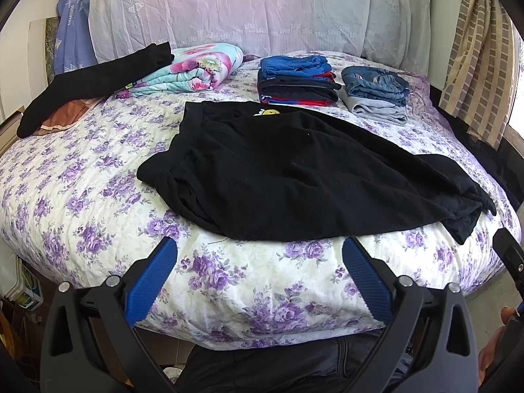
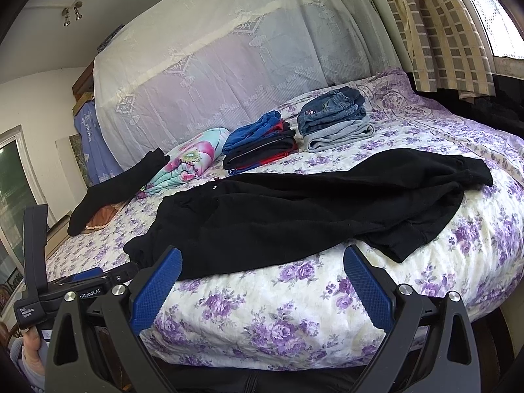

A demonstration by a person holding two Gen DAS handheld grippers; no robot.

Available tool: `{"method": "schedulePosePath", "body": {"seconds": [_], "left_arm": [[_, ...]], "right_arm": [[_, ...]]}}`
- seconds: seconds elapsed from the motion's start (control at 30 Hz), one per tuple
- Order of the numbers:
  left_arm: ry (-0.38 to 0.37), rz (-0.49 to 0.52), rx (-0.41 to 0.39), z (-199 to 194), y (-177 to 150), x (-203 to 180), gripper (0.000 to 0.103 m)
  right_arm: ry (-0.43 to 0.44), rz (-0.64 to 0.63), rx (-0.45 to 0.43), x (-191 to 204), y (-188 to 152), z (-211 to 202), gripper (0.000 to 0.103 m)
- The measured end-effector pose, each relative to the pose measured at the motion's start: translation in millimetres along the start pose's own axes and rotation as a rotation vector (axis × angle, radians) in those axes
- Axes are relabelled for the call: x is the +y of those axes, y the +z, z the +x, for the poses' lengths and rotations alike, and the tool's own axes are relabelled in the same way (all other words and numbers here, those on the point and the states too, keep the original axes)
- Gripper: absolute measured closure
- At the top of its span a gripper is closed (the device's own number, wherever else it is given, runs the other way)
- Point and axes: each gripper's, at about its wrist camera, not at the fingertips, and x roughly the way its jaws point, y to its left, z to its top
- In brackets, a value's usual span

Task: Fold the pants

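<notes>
Black pants lie spread and rumpled across the floral bed, waistband towards the left, legs trailing to the right edge; a yellow label shows at the far hem. In the right wrist view the same black pants stretch from left to right. My left gripper stands open just short of the pants' near edge, nothing between its blue pads. My right gripper is open too, its left pad just in front of the pants' near hem without holding it.
The bed has a purple floral cover. Behind the pants sit a stack of folded blue, black and red clothes, a jeans stack, a rolled floral blanket and another black garment. A checked curtain hangs right.
</notes>
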Motion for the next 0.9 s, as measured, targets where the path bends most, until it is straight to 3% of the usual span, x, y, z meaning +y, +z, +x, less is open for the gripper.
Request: {"method": "schedulePosePath", "body": {"seconds": [0.33, 0.5, 0.63, 0.8, 0.9], "left_arm": [[-0.003, -0.001, 0.011, -0.9, 3.9, -2.7, 0.004], [-0.045, 0.009, 0.025, 1.2, 4.5, -4.1, 0.004], [-0.180, 0.029, 0.022, -0.9, -0.4, -4.1, 0.004], [-0.385, 0.012, 0.038, -4.9, -17.7, -2.0, 0.004], [-0.480, -0.007, 0.070, -1.7, -21.9, 0.8, 0.004]], "right_arm": [[0.001, 0.003, 0.002, -1.2, 1.2, -0.6, 0.003], [0.008, 0.009, -0.006, -1.5, 1.0, -2.8, 0.003], [0.086, 0.034, -0.015, -6.2, 0.3, -5.3, 0.003], [0.343, 0.120, 0.027, -15.9, -8.4, -0.7, 0.003], [0.366, 0.164, -0.009, -23.2, -10.4, -7.1, 0.003]]}}
